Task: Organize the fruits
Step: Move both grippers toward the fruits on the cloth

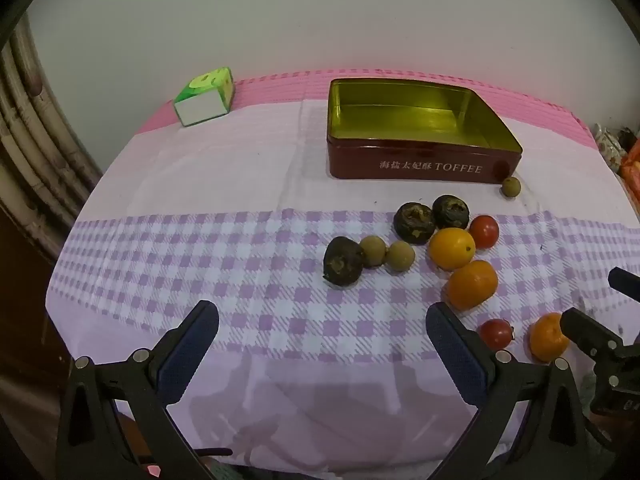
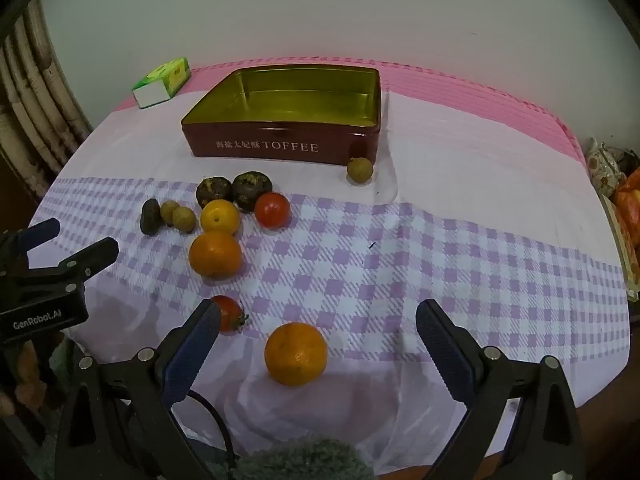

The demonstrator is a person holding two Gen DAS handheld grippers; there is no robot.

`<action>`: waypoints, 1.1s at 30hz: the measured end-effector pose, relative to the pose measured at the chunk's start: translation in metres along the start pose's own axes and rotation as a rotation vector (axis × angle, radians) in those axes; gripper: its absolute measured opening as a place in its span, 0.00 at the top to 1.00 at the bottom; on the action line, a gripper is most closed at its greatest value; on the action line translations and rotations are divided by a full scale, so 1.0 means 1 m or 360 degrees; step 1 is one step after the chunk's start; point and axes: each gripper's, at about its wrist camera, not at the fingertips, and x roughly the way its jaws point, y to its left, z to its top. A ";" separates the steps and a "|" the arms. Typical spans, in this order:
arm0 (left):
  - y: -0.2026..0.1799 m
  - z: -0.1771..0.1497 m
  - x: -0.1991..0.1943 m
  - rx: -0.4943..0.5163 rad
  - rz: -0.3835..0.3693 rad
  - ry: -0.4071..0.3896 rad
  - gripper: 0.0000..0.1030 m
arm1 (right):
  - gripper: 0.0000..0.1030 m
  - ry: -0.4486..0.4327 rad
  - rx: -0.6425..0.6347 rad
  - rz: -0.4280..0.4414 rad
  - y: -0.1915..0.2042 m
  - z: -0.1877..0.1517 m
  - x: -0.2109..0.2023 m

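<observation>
Both grippers, left (image 1: 322,334) and right (image 2: 318,332), spread, empty; risk: round orange (image 2: 296,354) rolling off cloth (image 2: 440,240) before reaching tin (image 2: 280,146).

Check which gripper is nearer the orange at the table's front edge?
Right. The right gripper hangs open directly over the orange; the left gripper, also open, is off to its left.
</observation>
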 end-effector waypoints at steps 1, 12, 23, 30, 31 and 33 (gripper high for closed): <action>0.000 0.000 0.000 -0.0006 -0.0001 0.0003 0.00 | 0.06 -0.0002 0.0000 0.0000 0.000 0.000 0.000; 0.009 -0.004 0.005 -0.0088 -0.0048 0.0075 0.00 | 0.06 0.0001 -0.0010 -0.0007 0.003 -0.004 0.001; 0.003 -0.004 0.003 -0.0044 -0.0055 0.0042 0.01 | 0.06 0.0032 -0.0001 0.0007 0.001 -0.007 0.005; 0.005 -0.006 0.001 -0.0030 -0.0056 0.0019 0.01 | 0.07 0.0046 -0.0006 0.0011 0.003 -0.007 0.005; 0.004 -0.006 0.001 -0.0025 -0.0056 0.0020 0.01 | 0.07 0.0048 -0.0005 0.0010 0.002 -0.006 0.005; 0.004 -0.006 0.002 -0.0016 -0.0058 0.0023 0.01 | 0.07 0.0048 -0.0003 0.0016 0.002 -0.007 0.006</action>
